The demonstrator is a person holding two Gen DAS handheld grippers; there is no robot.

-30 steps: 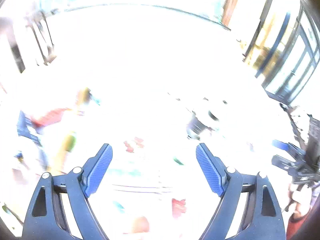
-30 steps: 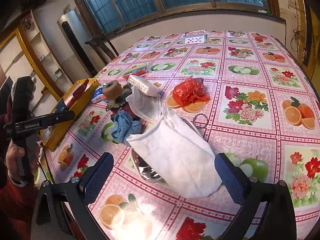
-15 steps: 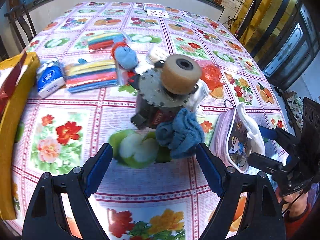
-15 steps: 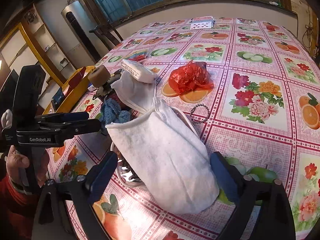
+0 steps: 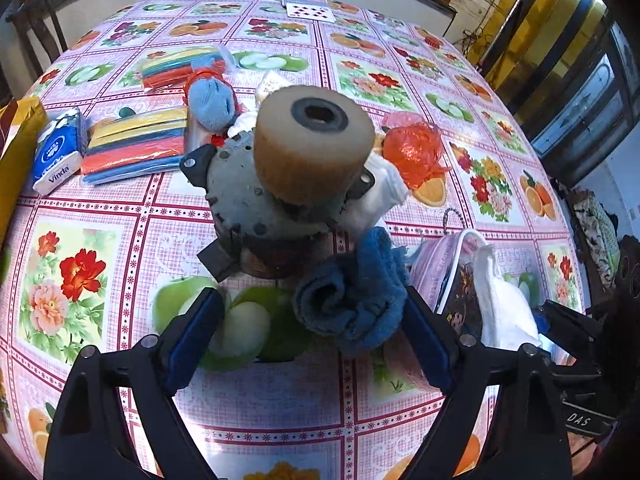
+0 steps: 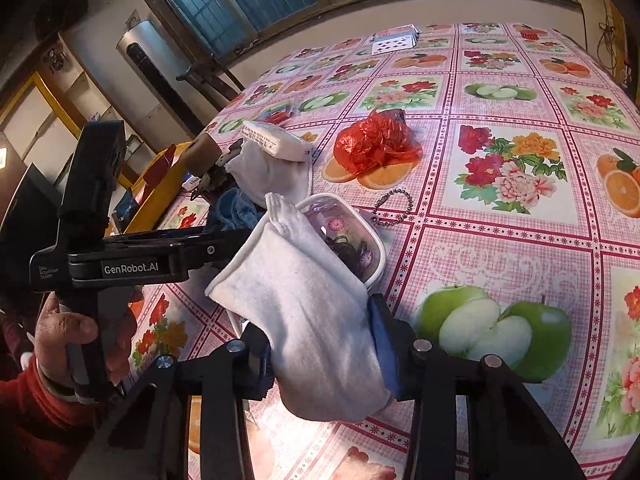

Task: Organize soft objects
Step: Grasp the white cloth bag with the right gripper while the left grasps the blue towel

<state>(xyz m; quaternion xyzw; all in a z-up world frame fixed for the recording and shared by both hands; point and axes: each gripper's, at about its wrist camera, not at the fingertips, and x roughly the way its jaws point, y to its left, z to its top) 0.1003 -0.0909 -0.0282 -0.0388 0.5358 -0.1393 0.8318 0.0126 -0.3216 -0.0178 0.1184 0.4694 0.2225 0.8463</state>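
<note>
A white sock lies draped over the open cartoon pouch, and my right gripper is shut on its lower end. The same white sock and pouch show at the right of the left wrist view. My left gripper is open, and a rolled blue cloth sits between its fingertips, nearer the right finger. The cloth leans on a grey motor with a tan roller. A second blue sock and another white sock lie behind the motor.
A red plastic bag, a bead chain and playing cards lie on the flowered tablecloth. Colourful packets, a blue tissue pack and a yellow box are at the left. A hand holds the left gripper.
My right gripper's fingers have come together on the white sock. The left gripper has moved in closer, so the blue cloth now sits between its fingers.
</note>
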